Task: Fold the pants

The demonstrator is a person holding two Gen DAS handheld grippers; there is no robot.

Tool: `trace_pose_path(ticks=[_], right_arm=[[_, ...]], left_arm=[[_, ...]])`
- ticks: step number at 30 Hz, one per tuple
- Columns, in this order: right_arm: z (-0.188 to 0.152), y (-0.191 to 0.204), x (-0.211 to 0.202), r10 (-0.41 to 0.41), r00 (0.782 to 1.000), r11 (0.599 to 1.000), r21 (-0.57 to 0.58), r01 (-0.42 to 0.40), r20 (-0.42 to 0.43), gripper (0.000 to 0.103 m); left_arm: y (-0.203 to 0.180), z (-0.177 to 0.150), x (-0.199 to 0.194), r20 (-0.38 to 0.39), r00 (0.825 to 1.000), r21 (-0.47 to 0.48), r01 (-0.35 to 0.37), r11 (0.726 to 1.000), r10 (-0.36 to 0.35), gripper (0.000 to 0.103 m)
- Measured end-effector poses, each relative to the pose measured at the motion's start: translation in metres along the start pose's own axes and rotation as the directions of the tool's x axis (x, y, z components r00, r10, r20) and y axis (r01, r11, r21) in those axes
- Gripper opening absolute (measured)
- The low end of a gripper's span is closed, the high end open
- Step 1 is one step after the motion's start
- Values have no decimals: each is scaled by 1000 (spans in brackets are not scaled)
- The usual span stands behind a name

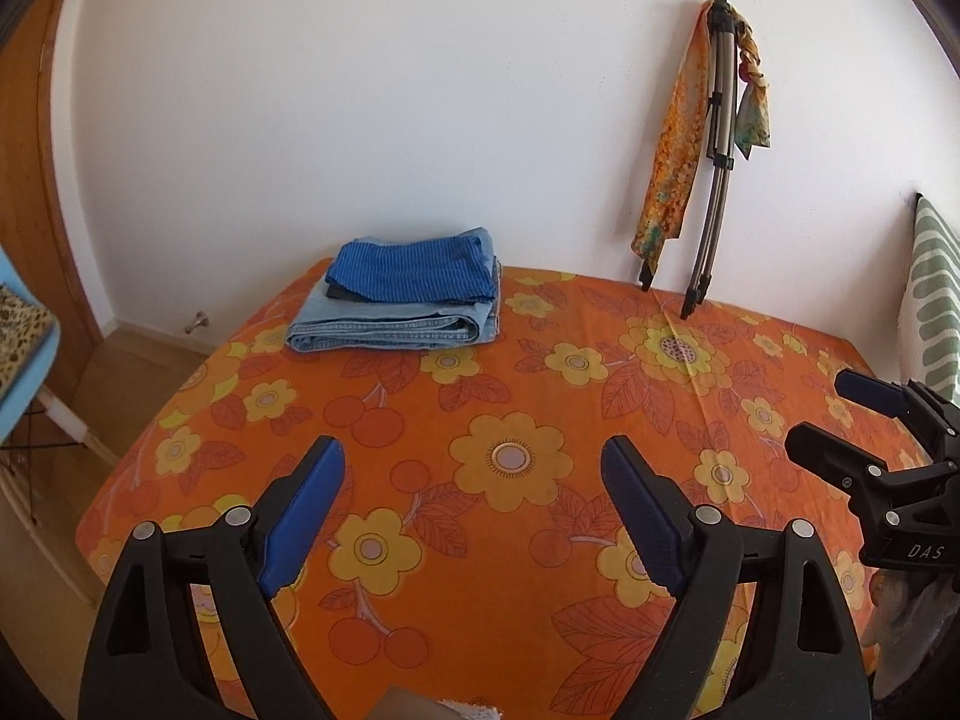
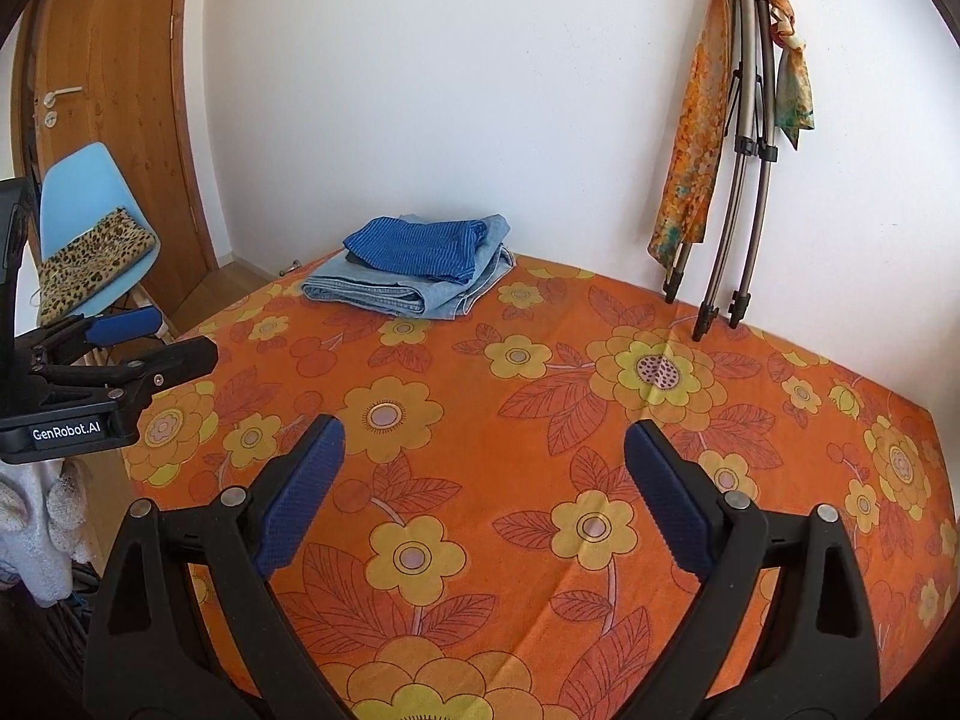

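Note:
A folded stack of pants lies at the far left corner of the table: light blue jeans (image 1: 384,324) (image 2: 384,294) at the bottom and dark blue striped pants (image 1: 414,270) (image 2: 420,249) on top. My left gripper (image 1: 474,456) hovers open over the orange flowered tablecloth (image 1: 540,372), well short of the stack, with nothing between its blue pads. My right gripper (image 2: 483,438) is open too, empty, above the cloth (image 2: 540,396). Each gripper shows at the edge of the other's view: the right gripper (image 1: 840,414), the left gripper (image 2: 156,336).
A folded metal stand (image 1: 714,180) (image 2: 744,150) draped with orange scarves leans on the white wall at the back right. A light blue chair (image 2: 90,210) with a leopard-print pouch (image 2: 90,264) stands by the wooden door (image 2: 114,90) at left. A striped cushion (image 1: 936,300) sits far right.

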State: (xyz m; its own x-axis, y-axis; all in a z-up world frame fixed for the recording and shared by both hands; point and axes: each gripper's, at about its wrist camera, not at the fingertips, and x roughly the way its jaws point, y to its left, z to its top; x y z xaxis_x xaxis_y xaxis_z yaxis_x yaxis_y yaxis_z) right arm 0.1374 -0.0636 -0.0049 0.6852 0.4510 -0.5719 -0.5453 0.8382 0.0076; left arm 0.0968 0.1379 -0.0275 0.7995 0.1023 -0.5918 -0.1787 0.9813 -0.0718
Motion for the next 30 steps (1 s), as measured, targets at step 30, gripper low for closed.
trace_pose_path(ticks=[30], right_arm=[[-15,4,13,3,999,1000,16,-2,-34,96]], left_arm=[[-5,-1,-3,7,998,-2,-57,998,57,88]])
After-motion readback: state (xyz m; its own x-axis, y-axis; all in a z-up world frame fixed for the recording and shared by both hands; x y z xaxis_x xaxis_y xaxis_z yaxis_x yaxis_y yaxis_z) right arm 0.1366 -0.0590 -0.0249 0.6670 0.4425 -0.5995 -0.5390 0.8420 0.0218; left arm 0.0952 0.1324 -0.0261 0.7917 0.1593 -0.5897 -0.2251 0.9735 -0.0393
